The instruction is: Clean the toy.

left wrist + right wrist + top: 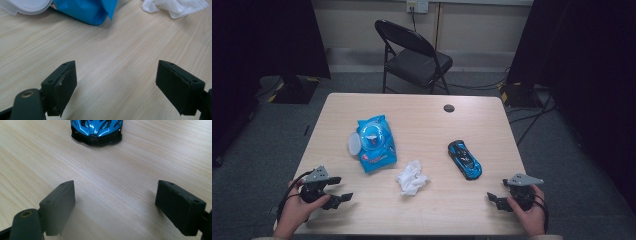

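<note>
The wipe point(412, 179) lies crumpled mid-table, just beside the wipes pack point(375, 142), whose lid is flipped open. The toy car point(465, 159) sits to its right, untouched. Your left gripper point(340, 189) and right gripper point(493, 199) both rest near the table's point(422, 110) front edge, jaws spread, grasping nothing. By the look of it, a wipe is out, but picking it up and any wiping is left.

I'm looking at what seems a plain lab or studio room: grey carpet floor point(257, 150), a lone wooden table point(422, 115), one black folding chair point(412, 55), dark curtains point(262, 40) on both sides, loose cables point(532, 120) and a wall socket point(417, 6).
</note>
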`<state>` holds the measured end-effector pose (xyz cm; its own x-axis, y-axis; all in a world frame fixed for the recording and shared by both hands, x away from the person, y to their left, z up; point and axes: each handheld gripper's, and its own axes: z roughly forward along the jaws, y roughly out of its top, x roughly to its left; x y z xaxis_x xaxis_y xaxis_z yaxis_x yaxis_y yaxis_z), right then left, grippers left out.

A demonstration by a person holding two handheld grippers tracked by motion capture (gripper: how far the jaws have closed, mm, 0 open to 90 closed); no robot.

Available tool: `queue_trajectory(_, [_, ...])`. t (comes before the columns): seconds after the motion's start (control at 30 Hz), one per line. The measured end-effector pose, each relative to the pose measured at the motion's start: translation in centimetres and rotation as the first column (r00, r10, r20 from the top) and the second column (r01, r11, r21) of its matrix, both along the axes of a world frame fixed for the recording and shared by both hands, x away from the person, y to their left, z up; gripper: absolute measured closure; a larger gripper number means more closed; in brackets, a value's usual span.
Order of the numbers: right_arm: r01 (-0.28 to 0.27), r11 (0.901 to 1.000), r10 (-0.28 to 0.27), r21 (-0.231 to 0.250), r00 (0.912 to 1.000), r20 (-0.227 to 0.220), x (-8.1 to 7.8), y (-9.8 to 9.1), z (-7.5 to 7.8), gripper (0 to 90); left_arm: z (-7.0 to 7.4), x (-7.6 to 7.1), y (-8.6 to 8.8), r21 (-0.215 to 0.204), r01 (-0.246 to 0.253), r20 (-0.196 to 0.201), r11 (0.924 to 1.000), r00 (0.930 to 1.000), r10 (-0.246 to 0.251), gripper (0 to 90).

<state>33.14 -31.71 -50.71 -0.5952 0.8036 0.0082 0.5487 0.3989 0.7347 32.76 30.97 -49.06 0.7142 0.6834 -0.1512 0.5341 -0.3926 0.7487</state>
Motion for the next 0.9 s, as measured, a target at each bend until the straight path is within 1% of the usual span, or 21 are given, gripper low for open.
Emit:
queue_trajectory(0.13, [-0.001, 1.0, 0.001, -0.001, 1.0, 0.0, 0.0, 0.0, 0.0, 15.4, 0.0, 0.0, 0.3, -0.008, -0.004, 0.002, 1.0, 1.0, 0.004, 17.0])
queue_trajectory(0.37, [-0.001, 1.0, 0.001, -0.001, 1.0, 0.0, 0.0, 0.0, 0.0, 15.3, -0.3, -0.1, 1.0, 0.005, -0.022, 0.001, 0.9997, 0.9998, 0.022, 17.0])
queue_trajectory(0.6, [-0.008, 1.0, 0.008, -0.002, 1.0, -0.001, 0.1, 0.0, 0.0, 14.7, -0.6, -0.1, 1.4, 0.018, -0.027, -0.001, 0.9995, 0.9996, 0.027, 17.0])
queue_trajectory(0.7, [-0.01, 1.0, 0.01, -0.002, 1.0, 0.0, 0.1, 0.0, 0.0, 14.7, -0.8, -0.2, 1.6, 0.036, -0.027, 0.005, 0.999, 0.9996, 0.027, 17.0])
queue_trajectory(0.8, [-0.01, 1.0, 0.01, -0.002, 1.0, 0.0, 0.1, 0.0, 0.0, 14.7, -1.1, -0.2, 1.7, 0.05, -0.025, 0.001, 0.9984, 0.9997, 0.025, 17.0])
queue_trajectory(0.9, [-0.01, 0.9999, 0.01, -0.002, 0.9999, -0.001, 0.1, 0.0, 0.0, 14.7, -1.2, -0.2, 1.8, 0.061, -0.028, 0.017, 0.9977, 0.9995, 0.027, 17.0])
